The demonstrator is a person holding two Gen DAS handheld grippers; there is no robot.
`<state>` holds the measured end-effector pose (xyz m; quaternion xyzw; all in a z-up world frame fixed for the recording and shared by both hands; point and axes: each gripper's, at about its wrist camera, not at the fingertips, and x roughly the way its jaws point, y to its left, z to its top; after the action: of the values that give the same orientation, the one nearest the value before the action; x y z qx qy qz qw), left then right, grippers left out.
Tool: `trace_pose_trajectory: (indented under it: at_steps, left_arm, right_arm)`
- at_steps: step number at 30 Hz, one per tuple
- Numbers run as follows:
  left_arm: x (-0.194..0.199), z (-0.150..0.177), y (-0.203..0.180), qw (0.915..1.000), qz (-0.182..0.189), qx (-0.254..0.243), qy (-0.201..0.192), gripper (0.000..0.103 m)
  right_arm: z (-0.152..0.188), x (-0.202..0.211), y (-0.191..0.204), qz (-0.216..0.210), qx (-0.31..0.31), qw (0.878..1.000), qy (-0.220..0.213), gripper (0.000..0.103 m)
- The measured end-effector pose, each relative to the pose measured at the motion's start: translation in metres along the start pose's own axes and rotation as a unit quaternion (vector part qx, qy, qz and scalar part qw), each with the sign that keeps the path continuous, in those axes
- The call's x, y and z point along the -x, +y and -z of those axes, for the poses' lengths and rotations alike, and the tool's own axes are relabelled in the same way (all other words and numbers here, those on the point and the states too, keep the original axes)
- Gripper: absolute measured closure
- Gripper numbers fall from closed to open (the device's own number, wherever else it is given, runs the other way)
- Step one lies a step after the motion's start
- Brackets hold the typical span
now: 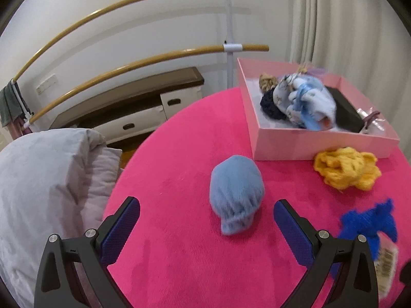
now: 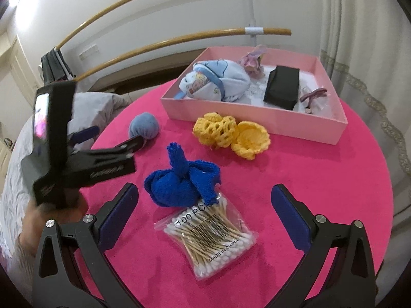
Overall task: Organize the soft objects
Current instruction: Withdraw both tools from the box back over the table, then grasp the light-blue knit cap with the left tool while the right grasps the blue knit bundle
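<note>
The left gripper [image 1: 206, 218] is hanging with its jaws spread wide and gripping nothing, and the light blue rolled sock ball [image 1: 236, 193] is sitting on the pink tablecloth [image 1: 179, 154] between the two blue pads, slightly ahead of them and touching neither. That framing is suggesting the sock ball is the piece being lined up for pickup. The right gripper [image 2: 205, 205] is likewise standing released and empty, its jaws opening toward the royal blue knotted cloth bundle [image 2: 183, 179], which is lying partly over a clear bag of cotton swabs [image 2: 205, 238].

Farther out, the yellow crocheted pieces [image 2: 231, 134] are resting just beside the near wall of the pink box [image 2: 257, 118]. The box is already holding a pale blue printed baby garment [image 2: 215, 83], a black case [image 2: 282, 87] and small hair accessories, so it is probably serving as the collection bin. The three soft items on the cloth are waiting outside it, well within reach of either gripper.

Beyond the table's edge, a grey quilt [image 1: 46, 179] is lying heaped, and wooden rails [image 1: 128, 7] are running along the wall.
</note>
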<state>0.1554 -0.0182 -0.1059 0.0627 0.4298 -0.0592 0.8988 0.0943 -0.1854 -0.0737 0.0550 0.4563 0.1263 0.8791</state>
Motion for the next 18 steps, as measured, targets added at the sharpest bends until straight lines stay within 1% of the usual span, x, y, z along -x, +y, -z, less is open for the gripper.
trace_pose_trajectory:
  at_steps: [2,3,4,5,6,8,9,11,12,13,14,15,16,17,18]
  left_arm:
    - [-0.017,-0.005,-0.002,0.9999,0.007,-0.002,0.010,0.002]
    - [-0.023,-0.007,-0.002,0.9999,0.013,0.000,0.009,0.009]
    - [-0.031,-0.009,-0.001,0.9995,0.024,0.003,0.019,0.017]
    - [-0.037,-0.011,0.002,0.9986,0.044,0.010,0.026,0.028]
    - [-0.038,-0.013,0.005,0.9982,0.054,0.018,0.019,0.039]
    - [-0.042,-0.015,0.009,0.9982,0.056,0.017,0.013,0.053]
    - [-0.043,-0.016,0.010,0.9979,0.061,0.018,0.013,0.065]
    - [-0.045,-0.015,0.016,0.9972,0.069,0.023,0.013,0.065]
    - [-0.044,-0.013,0.019,0.9971,0.071,0.025,0.012,0.066]
    - [-0.043,-0.011,0.022,0.9971,0.070,0.028,0.012,0.066]
    - [-0.041,-0.009,0.025,0.9970,0.070,0.031,0.010,0.066]
    - [-0.039,-0.006,0.028,0.9969,0.070,0.035,0.008,0.066]
    - [-0.035,-0.002,0.033,0.9967,0.070,0.041,0.007,0.066]
    - [-0.032,0.000,0.035,0.9966,0.070,0.043,0.005,0.066]
    - [-0.027,0.005,0.040,0.9965,0.070,0.046,0.003,0.066]
  right_arm:
    - [-0.001,-0.004,-0.001,-0.003,-0.001,1.000,0.005,0.000]
    - [-0.001,-0.008,-0.001,-0.007,-0.003,1.000,0.008,0.000]
    - [-0.002,-0.012,-0.001,-0.011,-0.004,1.000,0.012,0.000]
    - [-0.002,-0.015,0.000,-0.014,-0.004,1.000,0.015,0.000]
    - [-0.003,-0.021,0.002,-0.016,-0.002,1.000,0.020,0.000]
    - [-0.003,-0.028,0.006,-0.021,0.000,0.999,0.026,0.000]
    - [-0.003,-0.033,0.008,-0.024,0.002,0.999,0.030,0.000]
    - [-0.004,-0.042,0.013,-0.027,0.008,0.999,0.036,0.001]
    - [-0.004,-0.048,0.014,-0.025,0.011,0.999,0.042,0.003]
    - [-0.004,-0.054,0.014,-0.022,0.010,0.999,0.049,0.015]
    - [-0.003,-0.059,0.015,-0.024,0.009,0.998,0.055,0.035]
    - [-0.001,-0.063,0.015,-0.030,0.007,0.998,0.059,0.039]
    - [0.000,-0.065,0.015,-0.036,0.007,0.998,0.059,0.042]
    - [0.001,-0.064,0.016,-0.041,0.008,0.998,0.057,0.049]
    - [0.002,-0.063,0.017,-0.047,0.007,0.997,0.055,0.052]
